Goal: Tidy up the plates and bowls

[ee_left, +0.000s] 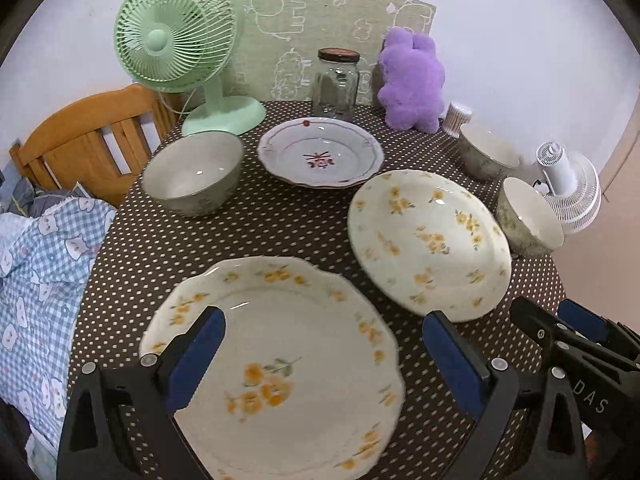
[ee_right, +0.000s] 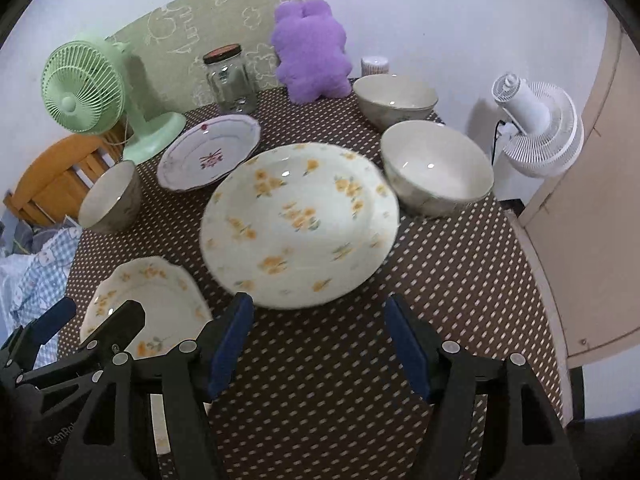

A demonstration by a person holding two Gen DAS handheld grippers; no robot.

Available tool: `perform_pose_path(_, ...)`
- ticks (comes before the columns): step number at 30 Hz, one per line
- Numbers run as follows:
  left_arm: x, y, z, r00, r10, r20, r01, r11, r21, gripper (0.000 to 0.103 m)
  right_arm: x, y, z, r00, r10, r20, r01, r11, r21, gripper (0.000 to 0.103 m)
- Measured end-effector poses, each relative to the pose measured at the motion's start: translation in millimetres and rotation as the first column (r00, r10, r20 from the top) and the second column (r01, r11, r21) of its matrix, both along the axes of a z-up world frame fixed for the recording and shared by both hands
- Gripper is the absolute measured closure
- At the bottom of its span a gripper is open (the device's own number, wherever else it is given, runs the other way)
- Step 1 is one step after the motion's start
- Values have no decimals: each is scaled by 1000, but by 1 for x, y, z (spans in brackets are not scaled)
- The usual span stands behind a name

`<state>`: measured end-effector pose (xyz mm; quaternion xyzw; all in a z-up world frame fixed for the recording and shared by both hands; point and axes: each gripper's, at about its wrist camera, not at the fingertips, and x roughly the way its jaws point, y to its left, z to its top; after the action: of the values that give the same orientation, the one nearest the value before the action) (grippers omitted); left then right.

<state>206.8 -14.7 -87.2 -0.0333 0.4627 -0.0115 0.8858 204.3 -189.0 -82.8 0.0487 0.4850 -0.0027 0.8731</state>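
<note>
The left gripper (ee_left: 324, 344) hangs with jaws spread wide over a scalloped yellow-flowered plate (ee_left: 276, 364). The right gripper (ee_right: 318, 340), jaws also apart and empty, sits just short of the round yellow-flowered plate (ee_right: 300, 224); two bowls (ee_right: 436, 170) lie beyond to its right

On the brown dotted worktop (ee_left: 248, 236), the scalloped yellow-flowered plate (ee_left: 280, 364) lies nearest, the round yellow-flowered deep plate (ee_left: 428, 240) to its right. Behind them sits the white red-patterned plate (ee_left: 320, 154), with a grey ceramic bowl (ee_left: 194, 176) to its left. Two more grey bowls (ee_right: 436, 168) stand along the right edge. The green desk fan (ee_left: 180, 40), glass jar (ee_left: 336, 84) and purple plush toy (ee_left: 412, 80) line the back
</note>
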Motion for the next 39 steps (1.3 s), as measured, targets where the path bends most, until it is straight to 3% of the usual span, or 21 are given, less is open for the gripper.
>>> perform_pose_path(16,59,-49,-26,1000,11,4,-11,999,51,5,56,-50,-26,999,-34,-31,35,998,42,31)
perform_pose_path(39,129,-67,-83,996,-63,-60,69,993,100,13,108,-57,-85,982,-157,-101,163,985,55,31)
